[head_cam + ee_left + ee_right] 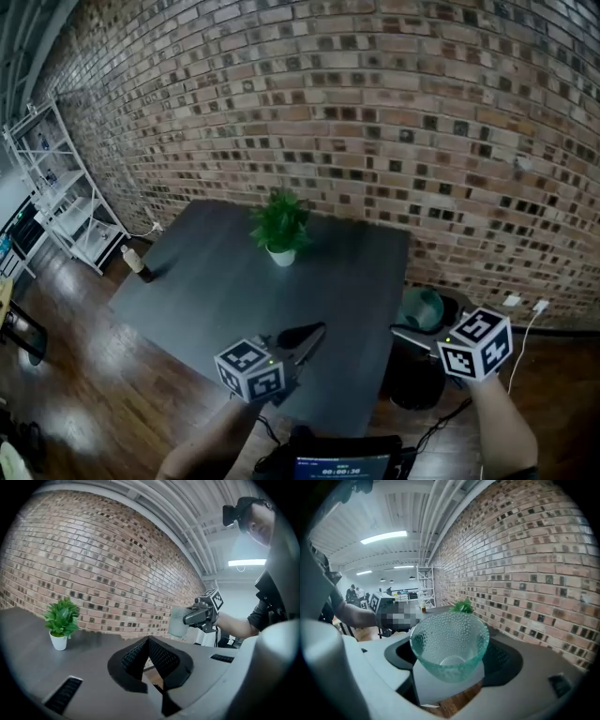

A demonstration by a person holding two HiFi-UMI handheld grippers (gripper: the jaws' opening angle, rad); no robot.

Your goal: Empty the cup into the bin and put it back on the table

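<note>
right tongs [449, 670] tight on green cup [450, 641] above bin [415, 380]; left tongs [149, 662] together

Marker cubes [250, 368] [476, 344] (black-and-white squares), black ribbed fingers [165, 660]

There's a little green plant [279, 230] in a white pot, sitting upright near the far edge of the dark table [216, 291], roughly midway along it. A brown bottle [138, 263] stands right at the table's left corner, well apart from the plant. Behind all that is a brick wall [375, 112]. A white shelving rack [70, 202] sits off to the left on the wood floor [84, 375]. Low on the right there's a wall socket [512, 301] with a white cable [527, 323] trailing down beside it.
</note>
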